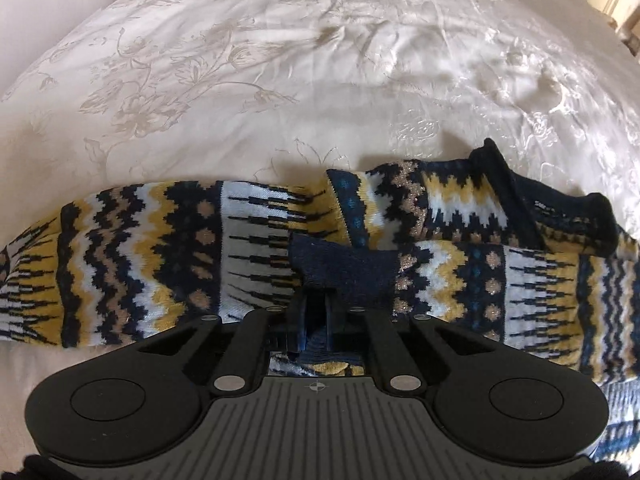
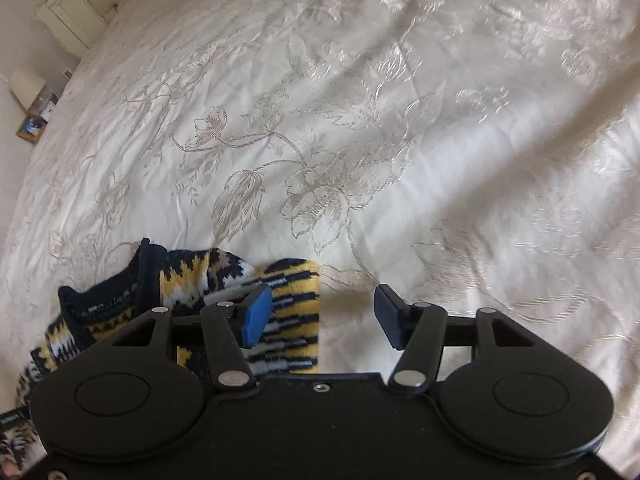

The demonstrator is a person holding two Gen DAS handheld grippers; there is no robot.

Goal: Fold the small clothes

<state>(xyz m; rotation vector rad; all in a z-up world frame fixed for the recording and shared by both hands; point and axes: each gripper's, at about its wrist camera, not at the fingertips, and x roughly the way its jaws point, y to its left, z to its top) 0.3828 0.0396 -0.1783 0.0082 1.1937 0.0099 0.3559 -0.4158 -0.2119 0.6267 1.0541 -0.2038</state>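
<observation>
A patterned knit sweater (image 1: 160,252) in navy, yellow, white and tan lies across the cream bedspread (image 1: 280,60). Its navy collar (image 1: 516,192) is at the right. My left gripper (image 1: 316,304) is shut on a navy cuff (image 1: 344,268) folded over the sweater's middle. In the right wrist view my right gripper (image 2: 320,316) is open and empty, just above the bedspread (image 2: 360,140). Its left blue pad (image 2: 256,316) is over a yellow-striped edge of the sweater (image 2: 292,320); the collar (image 2: 148,276) lies to its left.
An embroidered floral bedspread covers the whole bed. A white tufted headboard (image 2: 76,12) and a bedside table with a lamp (image 2: 28,88) stand at the far left in the right wrist view. A printed card (image 2: 16,440) lies at the lower left.
</observation>
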